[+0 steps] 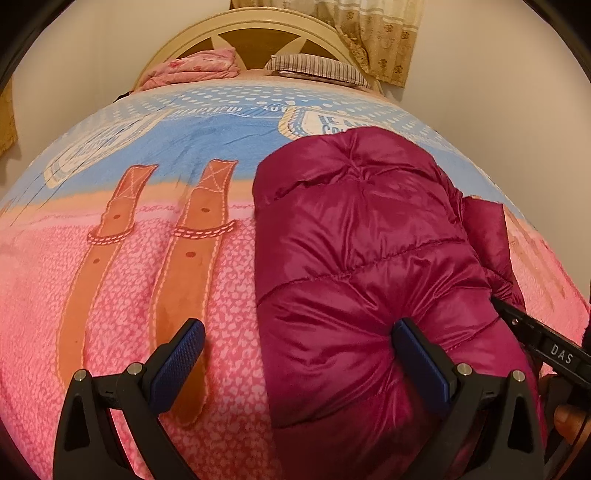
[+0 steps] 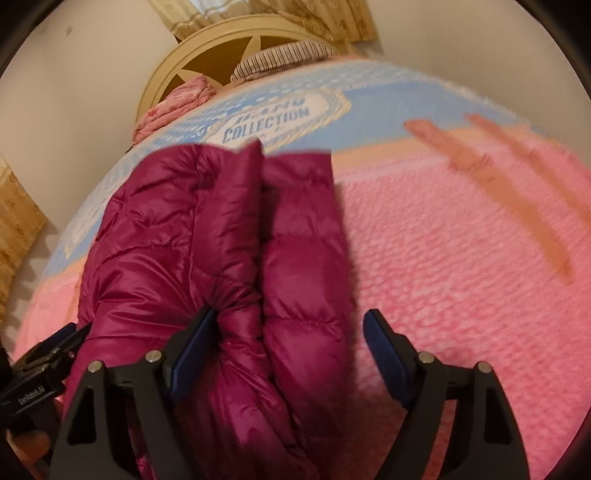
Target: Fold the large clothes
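Observation:
A magenta quilted puffer jacket (image 1: pixel 369 240) lies folded into a long bundle on the bed; it also shows in the right wrist view (image 2: pixel 221 236). My left gripper (image 1: pixel 297 354) is open over the jacket's near left edge, its right finger (image 1: pixel 421 362) pressing into the fabric, its left finger over the blanket. My right gripper (image 2: pixel 290 350) is open over the jacket's near right part, its left finger (image 2: pixel 195 347) pushed into a fold. Each gripper shows at the edge of the other's view.
The bed carries a pink and blue blanket (image 1: pixel 147 258) with brown strap prints. Pink bedding (image 1: pixel 192 68) and a striped pillow (image 1: pixel 317 66) lie by the cream headboard (image 1: pixel 255 33). A curtain (image 1: pixel 380 33) hangs behind.

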The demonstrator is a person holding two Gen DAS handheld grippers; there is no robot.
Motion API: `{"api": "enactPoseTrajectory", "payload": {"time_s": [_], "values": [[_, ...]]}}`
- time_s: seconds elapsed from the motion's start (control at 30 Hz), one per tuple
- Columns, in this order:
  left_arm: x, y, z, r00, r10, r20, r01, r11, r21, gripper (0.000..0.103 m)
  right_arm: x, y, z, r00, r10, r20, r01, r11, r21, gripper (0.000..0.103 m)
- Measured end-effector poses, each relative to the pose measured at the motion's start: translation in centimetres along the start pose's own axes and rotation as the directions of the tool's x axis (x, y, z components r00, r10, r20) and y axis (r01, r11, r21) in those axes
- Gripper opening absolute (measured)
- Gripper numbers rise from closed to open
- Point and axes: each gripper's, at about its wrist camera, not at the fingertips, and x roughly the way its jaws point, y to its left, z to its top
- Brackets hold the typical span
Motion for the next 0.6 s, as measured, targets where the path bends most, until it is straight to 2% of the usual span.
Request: {"api": "enactPoseTrajectory", "payload": {"time_s": [0.07, 0.1, 0.13, 0.17, 0.2, 0.27, 0.4, 0.47, 0.6], "values": [[0.1, -0.2, -0.1, 1.0, -0.006, 0.009, 0.006, 1.0, 0.014, 0.102, 0.1, 0.2, -0.1, 1.0, 0.004, 0.008, -0.004, 1.0, -0.018, 0.078], [0.1, -0.4, -0.2, 1.0, -0.012, 0.01, 0.012, 1.0, 0.016, 0.101, 0.2, 0.3, -0.2, 1.0, 0.011, 0.009, -0.011, 1.0, -0.021, 0.072], [0.1, -0.5, -0.2, 0.999, -0.03, 0.013, 0.03, 0.999, 0.018, 0.094, 0.1, 0.4, -0.3, 1.0, 0.027, 0.011, -0.027, 0.999, -0.026, 0.067], [0.1, -0.8, -0.2, 0.999, -0.052, 0.015, 0.052, 0.998, 0.025, 0.082, 0.2, 0.6, -0.4, 0.999, 0.048, 0.011, -0.048, 0.998, -0.031, 0.052], [0.0, -1.1, -0.1, 0.998, -0.067, 0.017, 0.066, 0.997, 0.039, 0.077, 0.2, 0.9, -0.5, 0.997, 0.074, 0.007, -0.074, 0.997, -0.038, 0.048], [-0.3, -2.1, -0.2, 0.998, -0.053, 0.026, 0.05, 0.996, 0.074, 0.068, 0.3, 1.3, -0.7, 0.998, 0.061, 0.007, -0.061, 0.997, -0.055, 0.046], [-0.4, -2.2, -0.2, 0.998, -0.051, 0.024, 0.049, 0.996, 0.074, 0.054, 0.5, 1.4, -0.6, 0.997, 0.077, -0.002, -0.077, 0.996, -0.044, 0.041], [-0.8, -2.7, -0.1, 0.999, -0.019, 0.033, 0.015, 0.995, 0.098, 0.038, 0.3, 1.7, -0.7, 0.997, 0.076, 0.004, -0.075, 0.996, -0.057, 0.036], [-1.8, -3.1, 0.1, 0.999, 0.027, 0.047, -0.033, 0.992, 0.123, 0.026, -0.4, 2.4, -0.9, 0.998, 0.059, 0.033, -0.055, 0.993, -0.101, 0.028]]}}
